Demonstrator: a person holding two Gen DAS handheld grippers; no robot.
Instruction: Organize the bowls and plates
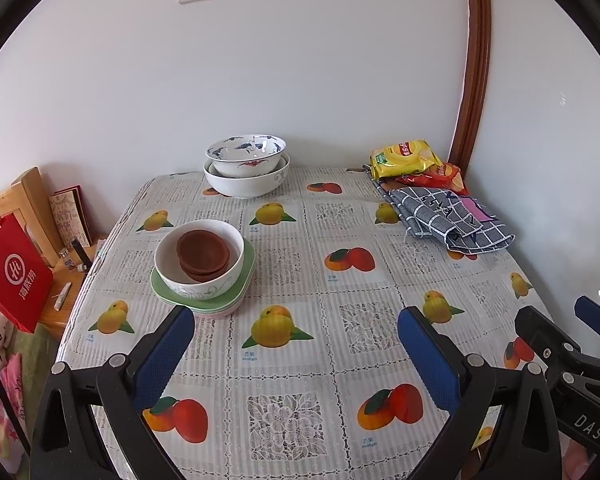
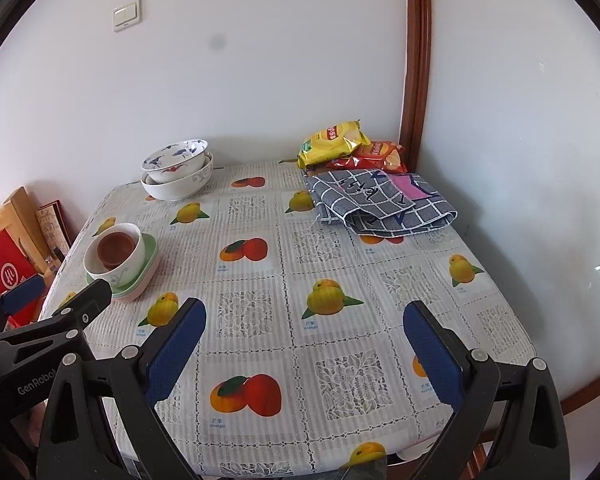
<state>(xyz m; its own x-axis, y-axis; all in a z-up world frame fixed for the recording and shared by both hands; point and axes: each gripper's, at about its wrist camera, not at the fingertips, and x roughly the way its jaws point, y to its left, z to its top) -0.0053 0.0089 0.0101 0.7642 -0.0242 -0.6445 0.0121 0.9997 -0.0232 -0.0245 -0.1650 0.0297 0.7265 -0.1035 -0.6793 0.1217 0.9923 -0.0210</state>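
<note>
Both tongs hover spread and empty above the near edge of a square tabletop (image 1: pixel 300 360) draped in lace-patterned plastic printed with mangoes. The left gripper (image 1: pixel 296 354) and right gripper (image 2: pixel 304 344) each show two blue ridged pads. Only the left wrist view shows two brown saucers (image 1: pixel 203 252) nested inside the white bowl (image 1: pixel 199 266); the right wrist view shows just one. That bowl sits on stacked square plates (image 1: pixel 236 300), green over pink, by the left edge. At the far edge, a blue-painted porcelain bowl (image 1: pixel 246 154) nests in a larger white bowl (image 1: pixel 246 184). At the far right corner lie two glossy snack bags (image 1: pixel 408 158) and a folded checked cloth (image 1: pixel 448 220).
</note>
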